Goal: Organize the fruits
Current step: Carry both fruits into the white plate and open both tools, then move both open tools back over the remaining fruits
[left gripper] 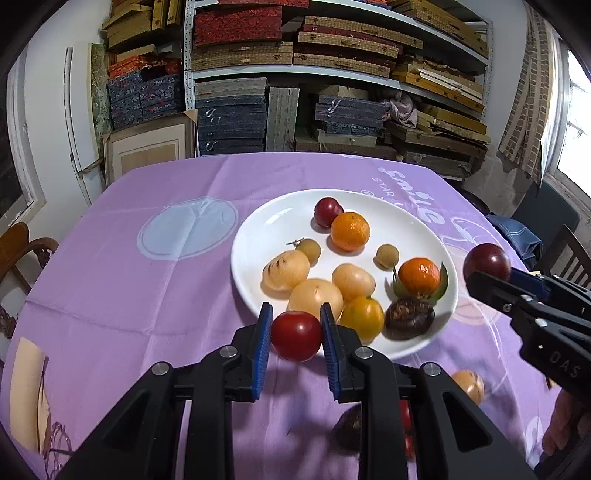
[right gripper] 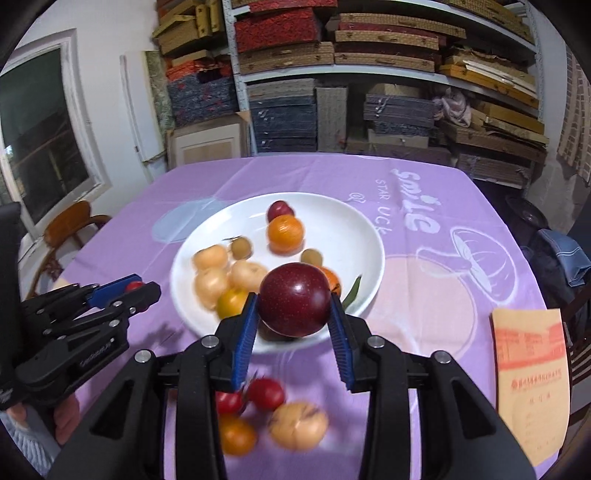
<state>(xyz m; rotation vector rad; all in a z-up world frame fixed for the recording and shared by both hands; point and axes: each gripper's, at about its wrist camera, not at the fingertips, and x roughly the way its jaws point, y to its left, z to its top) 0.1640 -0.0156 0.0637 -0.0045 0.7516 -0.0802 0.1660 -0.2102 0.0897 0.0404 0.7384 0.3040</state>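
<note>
A desk draped in a purple printed cloth was seen before a grey metal shelving unit packed with flat boxes in red, tan and dark blue. White walls were shown at the left, where a white-framed window was set, and a wooden chair was placed beneath it. Daylight was admitted through a second window at the right, beside a brick-patterned curtain. A framed panel was propped against the shelving.
</note>
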